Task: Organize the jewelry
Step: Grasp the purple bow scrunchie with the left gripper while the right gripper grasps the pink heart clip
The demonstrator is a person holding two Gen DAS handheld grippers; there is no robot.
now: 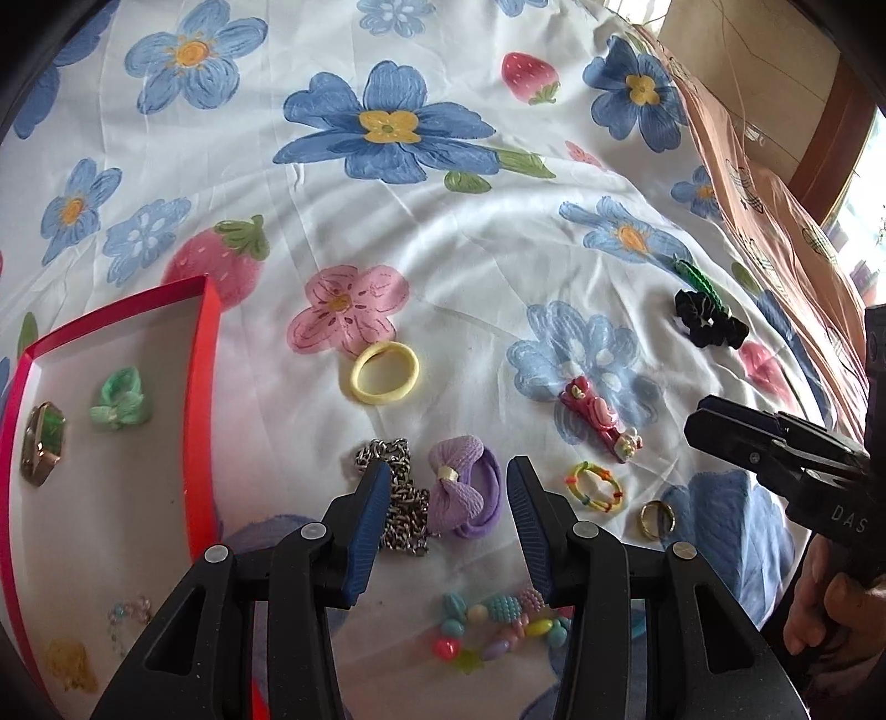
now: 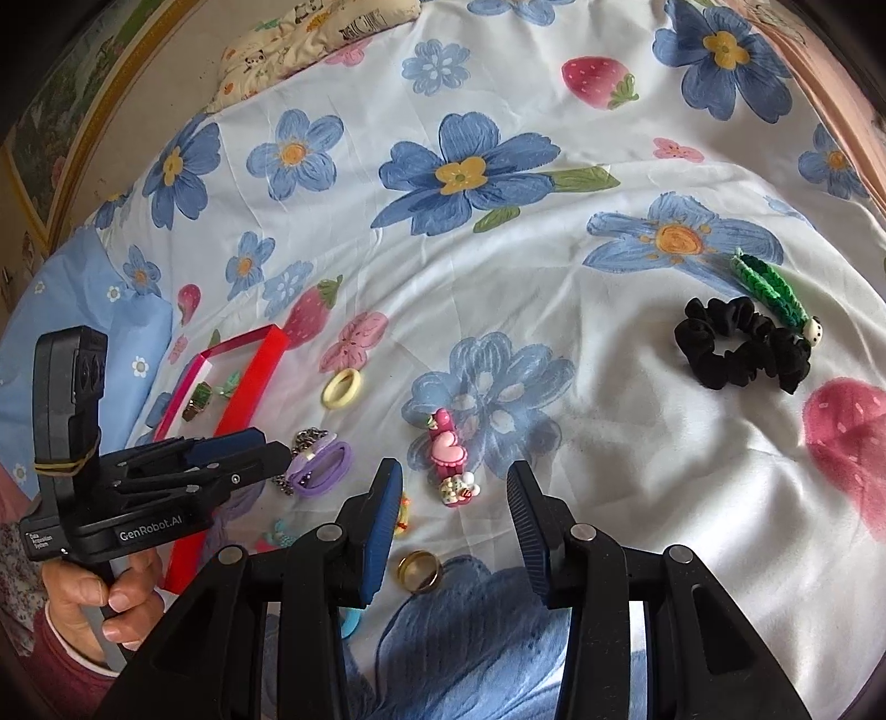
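Note:
My left gripper is open and empty, its jaws on either side of a purple bow hair tie that lies beside a silver chain. A red box at the left holds a green bow tie and a green-stone piece. My right gripper is open and empty, just short of a pink heart clip, with a gold ring under it. A yellow hair tie, a multicoloured band, a bead bracelet and a black scrunchie lie on the sheet.
The floral bed sheet covers the whole work area. A green knitted clip lies next to the scrunchie. A pink blanket runs along the right edge. A pillow and a wooden headboard stand at the far left.

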